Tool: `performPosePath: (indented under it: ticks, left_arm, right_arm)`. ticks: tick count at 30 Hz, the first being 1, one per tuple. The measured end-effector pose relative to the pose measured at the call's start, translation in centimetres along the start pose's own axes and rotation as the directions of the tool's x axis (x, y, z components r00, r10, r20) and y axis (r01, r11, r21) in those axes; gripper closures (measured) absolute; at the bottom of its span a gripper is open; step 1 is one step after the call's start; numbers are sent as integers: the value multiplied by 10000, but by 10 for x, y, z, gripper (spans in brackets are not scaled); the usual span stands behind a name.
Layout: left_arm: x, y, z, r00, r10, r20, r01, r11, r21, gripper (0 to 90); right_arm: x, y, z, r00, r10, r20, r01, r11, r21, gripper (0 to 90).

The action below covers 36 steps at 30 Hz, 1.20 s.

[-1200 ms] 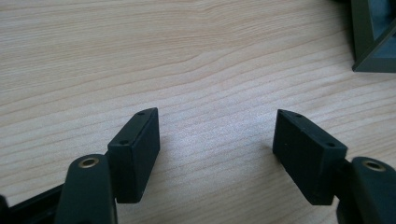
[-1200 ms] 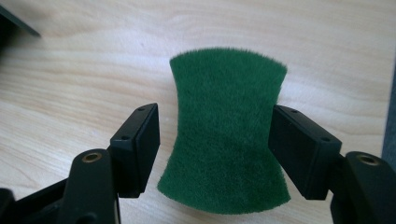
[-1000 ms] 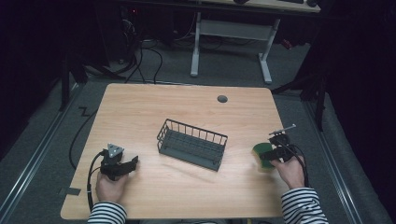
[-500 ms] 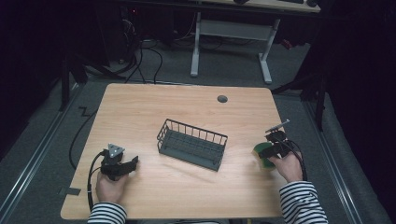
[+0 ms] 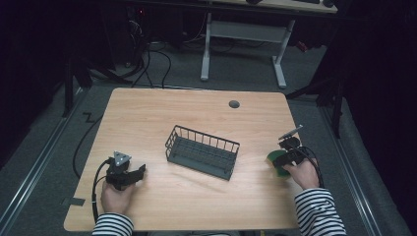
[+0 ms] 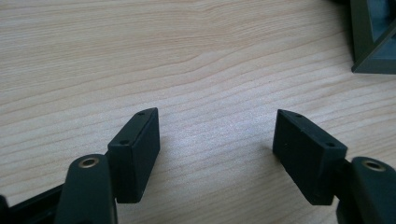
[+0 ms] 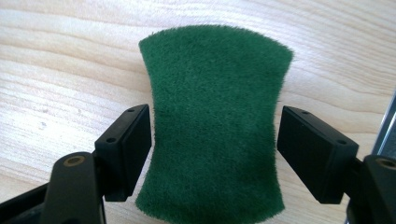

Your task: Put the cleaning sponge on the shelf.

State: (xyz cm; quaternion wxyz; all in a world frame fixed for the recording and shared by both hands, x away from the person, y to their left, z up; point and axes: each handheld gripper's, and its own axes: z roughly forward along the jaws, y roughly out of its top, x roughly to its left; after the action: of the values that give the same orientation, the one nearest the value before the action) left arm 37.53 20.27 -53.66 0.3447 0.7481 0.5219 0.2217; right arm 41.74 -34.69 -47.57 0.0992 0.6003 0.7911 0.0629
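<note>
A green scouring sponge [image 7: 212, 79] lies flat on the wooden table [image 5: 196, 113] near its right edge; from above it is the green patch [image 5: 273, 163]. My right gripper [image 7: 215, 140] is open and low over it, one jaw on each side of the sponge's narrow middle; the left jaw is almost touching it and the right jaw stands a little off. The high view has this gripper [image 5: 281, 160] at the sponge's right side. My left gripper [image 6: 215, 135] is open over bare wood at the front left [image 5: 140, 172].
A dark wire basket [image 5: 202, 152] stands in the middle of the table between the two hands; its corner [image 6: 373, 42] lies ahead and to the right of the left gripper. A grommet hole [image 5: 234, 104] sits near the far edge.
My right gripper has shifted slightly left and settled lower around the sponge. The left gripper and the basket have not moved.
</note>
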Motion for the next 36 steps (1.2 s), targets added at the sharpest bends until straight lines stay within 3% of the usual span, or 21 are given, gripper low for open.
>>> performPosePath:
  ticks: [16,29,36]
  left_arm:
    - [0,0,0,10000,52,-25,-52,10000,22,324]
    - [-1,0,0,10000,82,-44,-82,10000,43,324]
    - [-1,0,0,9999,118,-83,-118,9999,45,324]
  right_arm:
    - [-4,-2,-1,9994,213,-264,-219,9994,-253,315]
    - [8,-3,-21,9989,-366,-300,336,9949,-946,317]
    - [17,-1,-33,9951,-836,-525,733,9822,-1729,317]
